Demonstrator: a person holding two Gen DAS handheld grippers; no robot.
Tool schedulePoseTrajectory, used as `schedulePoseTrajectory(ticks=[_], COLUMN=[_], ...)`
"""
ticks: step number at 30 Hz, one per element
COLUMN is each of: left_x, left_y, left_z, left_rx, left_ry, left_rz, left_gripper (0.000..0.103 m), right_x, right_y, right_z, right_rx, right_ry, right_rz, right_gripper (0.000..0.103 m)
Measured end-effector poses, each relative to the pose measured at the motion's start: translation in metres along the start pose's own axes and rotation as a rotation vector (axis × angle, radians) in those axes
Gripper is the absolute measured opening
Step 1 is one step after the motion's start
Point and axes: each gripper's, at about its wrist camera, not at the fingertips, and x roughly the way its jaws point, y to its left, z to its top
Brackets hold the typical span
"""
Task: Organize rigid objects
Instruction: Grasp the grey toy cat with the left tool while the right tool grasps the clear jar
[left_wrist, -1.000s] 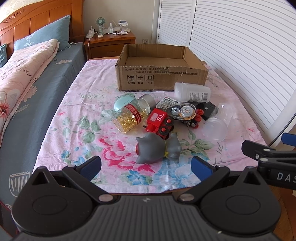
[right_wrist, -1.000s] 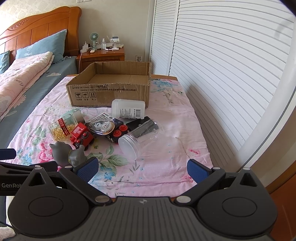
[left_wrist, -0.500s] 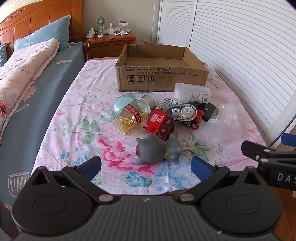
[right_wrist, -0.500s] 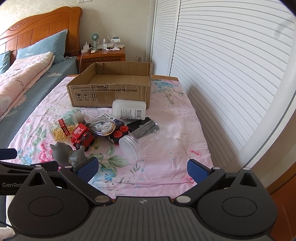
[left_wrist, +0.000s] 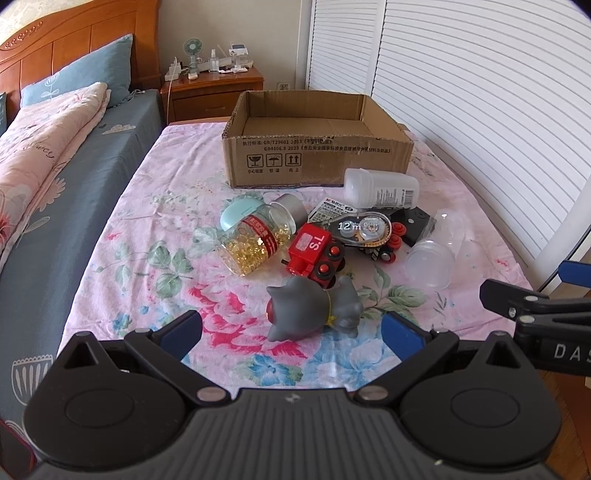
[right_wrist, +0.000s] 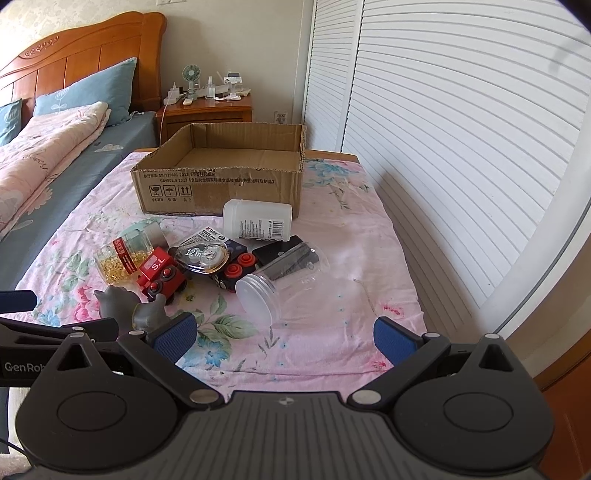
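Note:
An open cardboard box (left_wrist: 317, 162) (right_wrist: 221, 188) stands at the far end of a flowered table. In front of it lies a pile: a grey toy figure (left_wrist: 310, 314) (right_wrist: 125, 306), a red toy train (left_wrist: 316, 253) (right_wrist: 160, 273), a jar of yellow capsules (left_wrist: 258, 240) (right_wrist: 122, 254), a tape dispenser (left_wrist: 360, 229) (right_wrist: 203, 256), a white bottle (left_wrist: 380, 188) (right_wrist: 258, 219) and a clear jar (left_wrist: 434, 258) (right_wrist: 280, 284) on its side. My left gripper (left_wrist: 291, 334) is open just short of the grey toy. My right gripper (right_wrist: 284, 338) is open near the clear jar.
A bed with a blue sheet (left_wrist: 55, 206) and pink quilt runs along the left. A wooden nightstand (left_wrist: 214, 88) stands behind the box. White louvred doors (right_wrist: 461, 147) line the right side. The table's front edge (right_wrist: 295, 376) lies just under both grippers.
Both grippers have crept slightly forward toward the pile. Nothing on the table has moved, and both stay open.

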Motion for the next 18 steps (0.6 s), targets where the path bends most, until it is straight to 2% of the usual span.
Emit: schedulePoseTrajectory(ticks=[9, 18], left_x=[0.018, 0.050], left_y=[-0.001, -0.012], left_z=[0.011, 0.024], left_rx=[0.041, 0.159], left_ry=[0.050, 0.002], left_rz=[-0.043, -0.044], left_gripper=[0.102, 0.102], right_x=[0.008, 0.012], right_y=[-0.008, -0.034], right_z=[0.003, 0.002], right_rx=[0.001, 0.066], right_ry=[-0.040, -0.064], right_rz=[0.034, 0.032], right_gripper=[0.103, 0.103])
